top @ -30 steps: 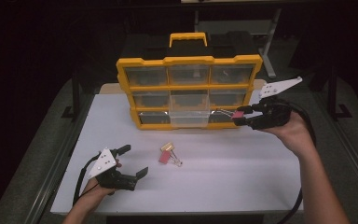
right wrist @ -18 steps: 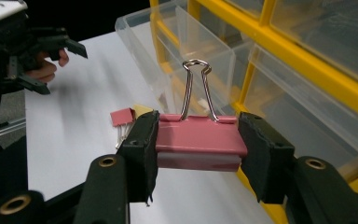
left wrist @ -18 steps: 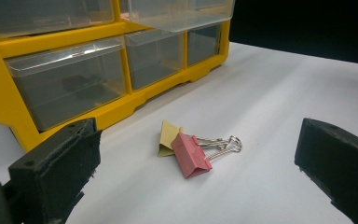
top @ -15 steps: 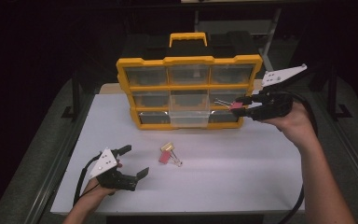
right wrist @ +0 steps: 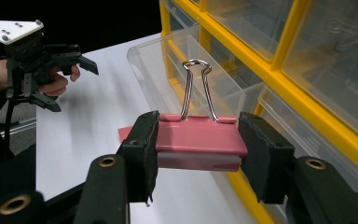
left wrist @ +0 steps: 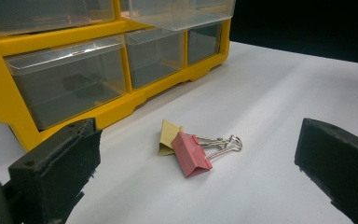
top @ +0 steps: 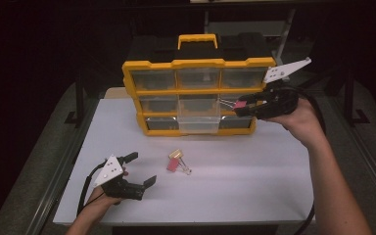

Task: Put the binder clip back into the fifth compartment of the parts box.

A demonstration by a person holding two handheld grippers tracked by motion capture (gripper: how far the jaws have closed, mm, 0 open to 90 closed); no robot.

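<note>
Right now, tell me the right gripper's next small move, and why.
Probably carry the pink metal binder clip over the pulled-out clear plastic drawer and release it: the right gripper clamps the clip beside the yellow organiser, and that drawer stands open.

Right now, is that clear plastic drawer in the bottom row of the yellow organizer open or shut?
Open: the clear plastic drawer juts forward past the yellow organizer front.

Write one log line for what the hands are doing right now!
right gripper: shut on pink binder clip | near open drawer | left gripper: open, empty
</note>
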